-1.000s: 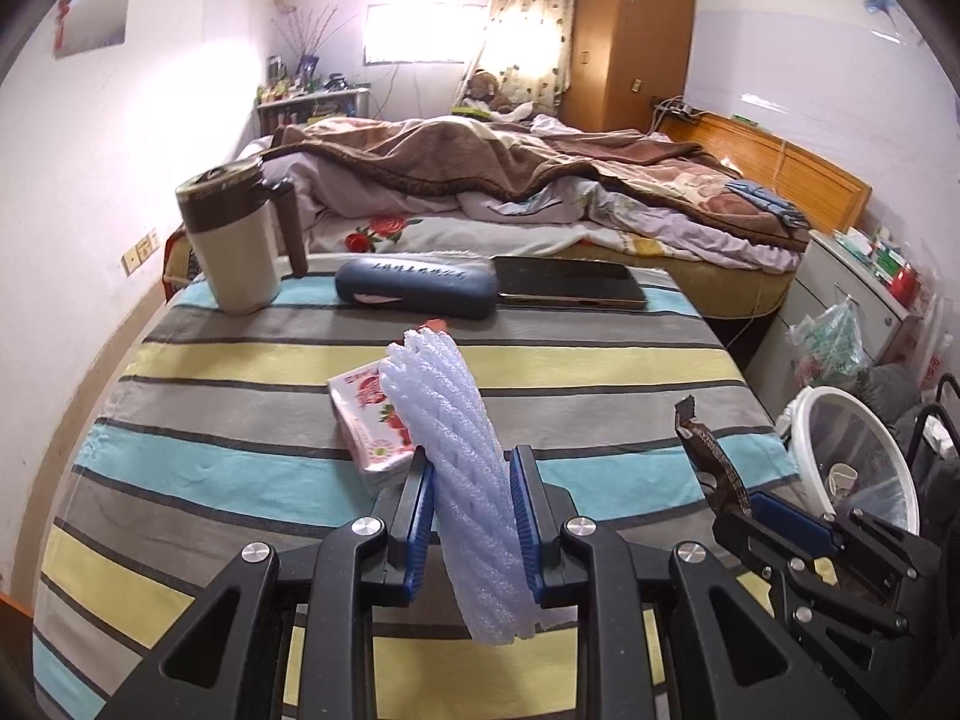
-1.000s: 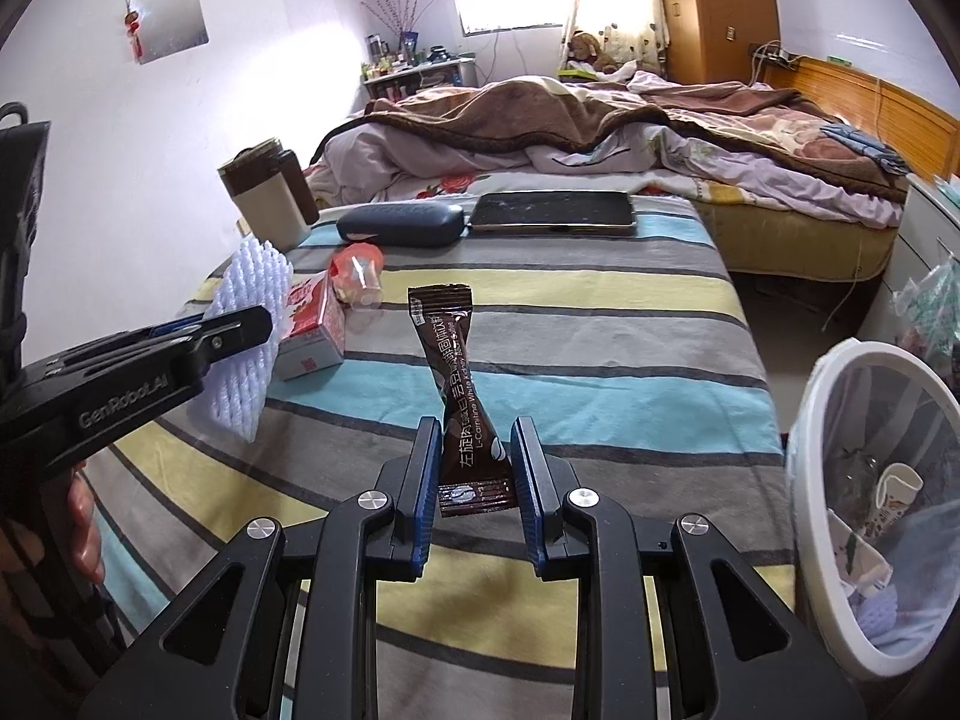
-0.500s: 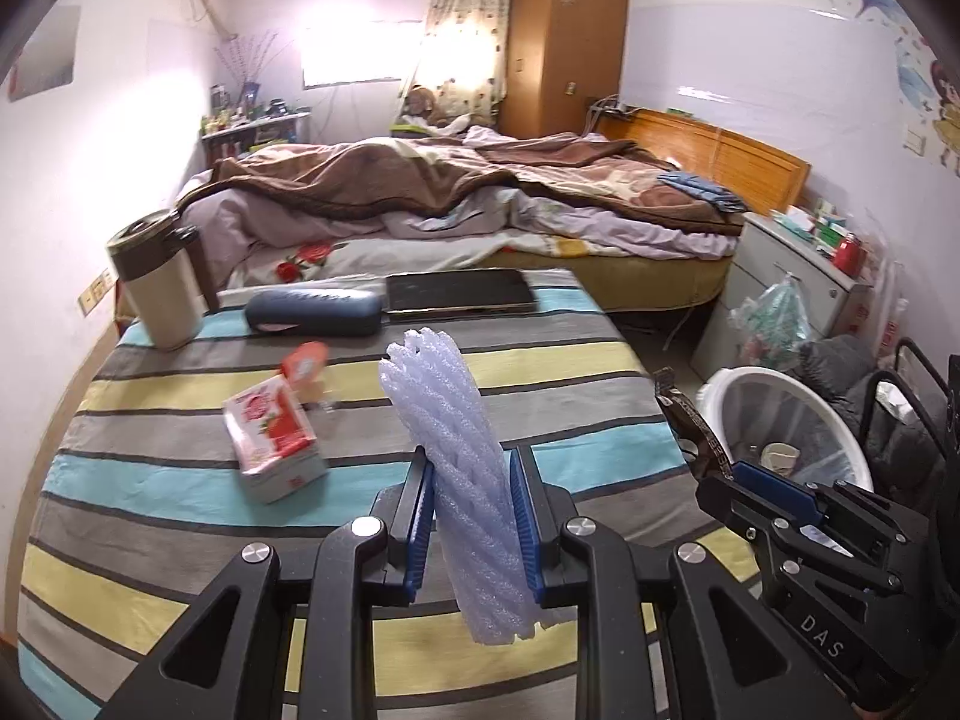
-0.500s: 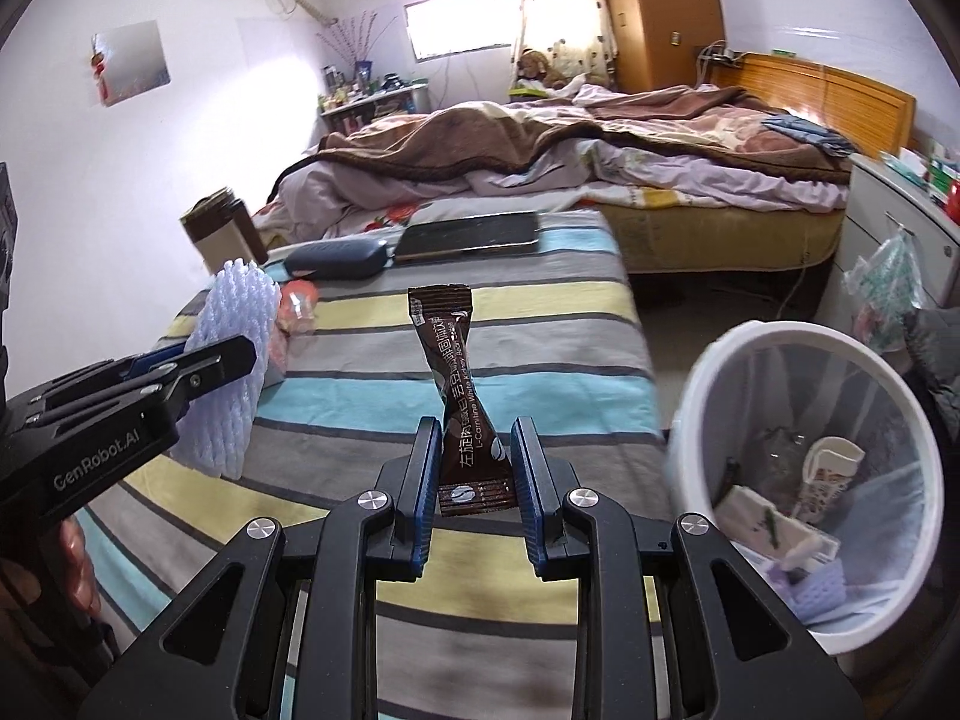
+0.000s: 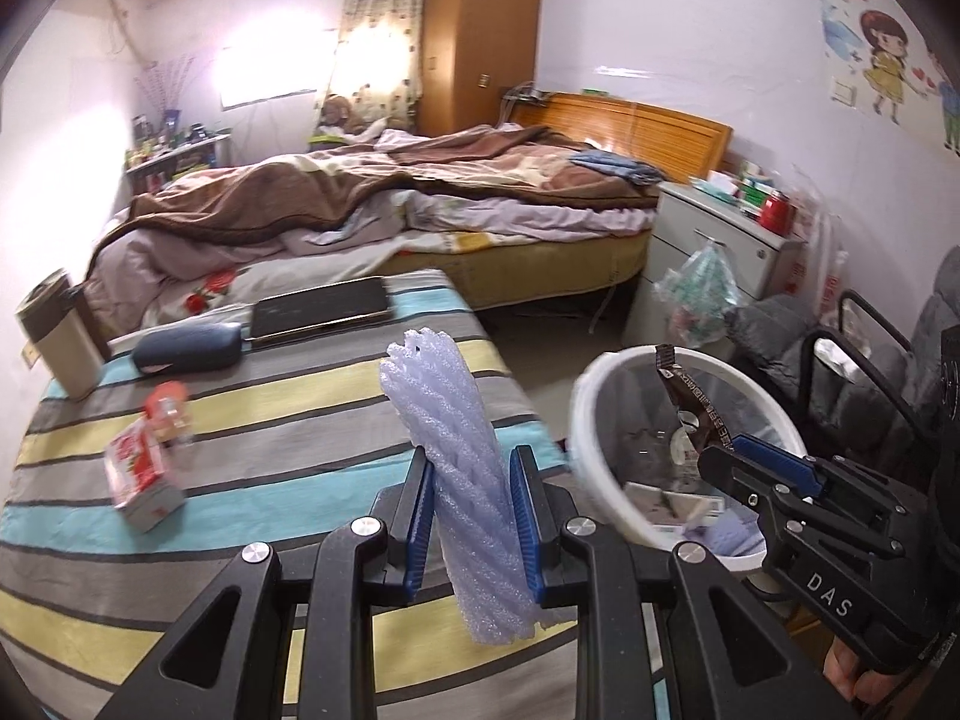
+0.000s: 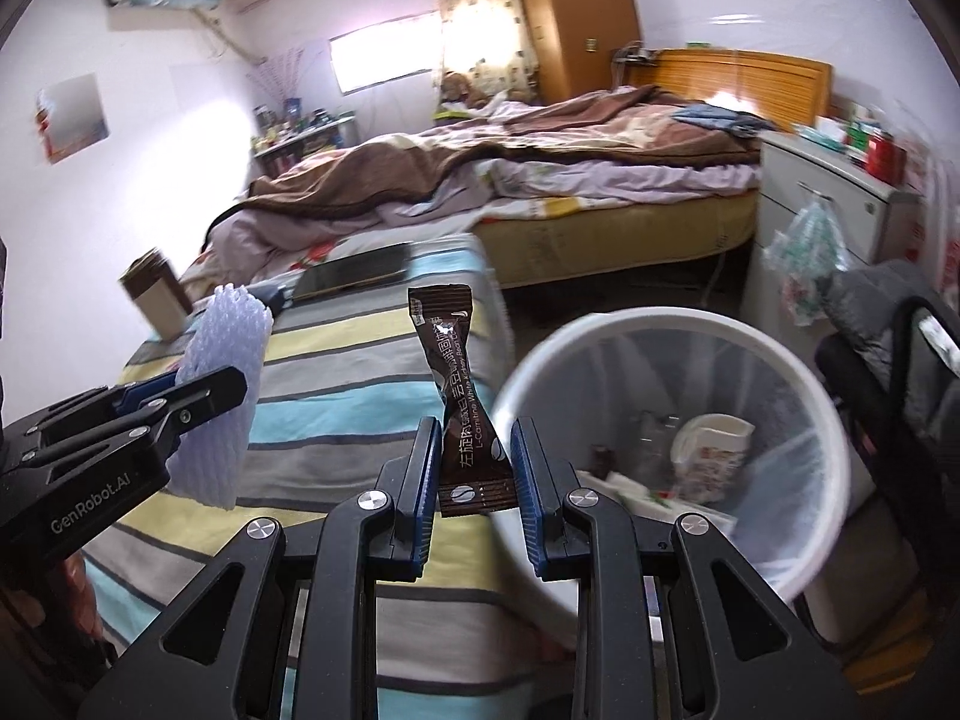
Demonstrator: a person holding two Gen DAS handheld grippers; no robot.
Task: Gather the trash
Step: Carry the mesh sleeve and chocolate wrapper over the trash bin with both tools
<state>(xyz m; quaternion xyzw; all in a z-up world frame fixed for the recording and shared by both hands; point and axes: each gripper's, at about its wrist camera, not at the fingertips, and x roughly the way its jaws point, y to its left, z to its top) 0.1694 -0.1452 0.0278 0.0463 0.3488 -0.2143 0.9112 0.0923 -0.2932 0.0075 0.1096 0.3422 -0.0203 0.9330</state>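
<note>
**Trash in both grippers, bin alongside**

Trash is in my two tools: the left gripper (image 5: 471, 498) clenches one foam net (image 5: 456, 468), upright between its blue pads, and the right gripper (image 6: 474, 468) clenches one brown sachet (image 6: 459, 414), also upright. One white bin (image 6: 798, 372) stands on the floor just beside the striped table (image 5: 288, 396).

My left view alone shows what remains on the table: one red carton (image 5: 141, 474), one small red-and-clear wrapper (image 5: 168, 414) touching it, one dark case (image 5: 186, 348), one tablet (image 5: 321, 306) and one mug (image 5: 57, 333). It also shows the sachet over the bin's rim. My right view looks deeper into the bin, where a paper cup (image 6: 711, 450) lies among scraps, and shows the net over the table.

A second ago the bin sat at the right edge of both views; now it sits near the middle, and the table has slid left. Both grips are unchanged.
</note>
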